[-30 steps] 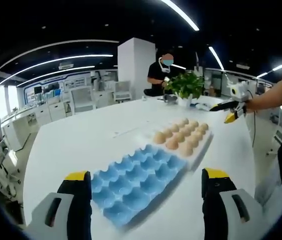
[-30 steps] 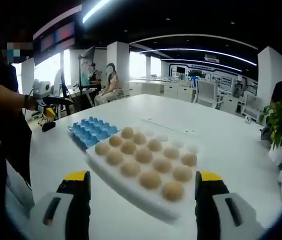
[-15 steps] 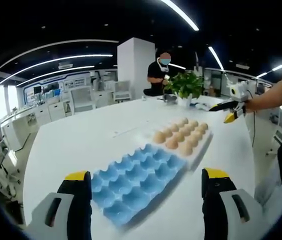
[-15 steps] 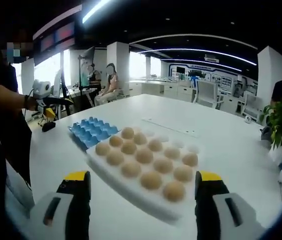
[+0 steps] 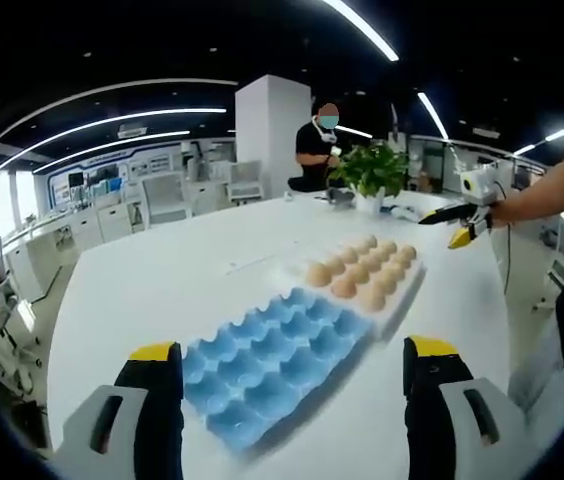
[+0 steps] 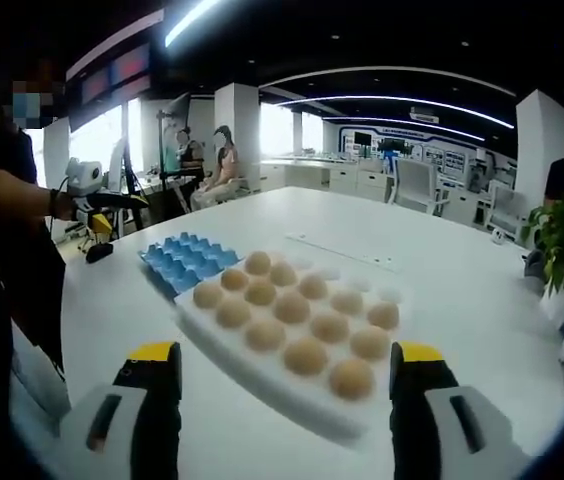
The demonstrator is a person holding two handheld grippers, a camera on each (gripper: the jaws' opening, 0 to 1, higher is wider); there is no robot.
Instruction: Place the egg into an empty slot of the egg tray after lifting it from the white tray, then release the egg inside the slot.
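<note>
Bright ceiling strips [image 5: 362, 28] — fisheye edges, mild softness

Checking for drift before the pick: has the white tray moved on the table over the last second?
No. The white tray keeps its place beside the blue egg tray; only the view shifts slightly.

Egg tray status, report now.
Both grippers open, empty: left gripper, right gripper. Blue egg tray empty; eggs sit in white tray. Nothing blocking.
</note>
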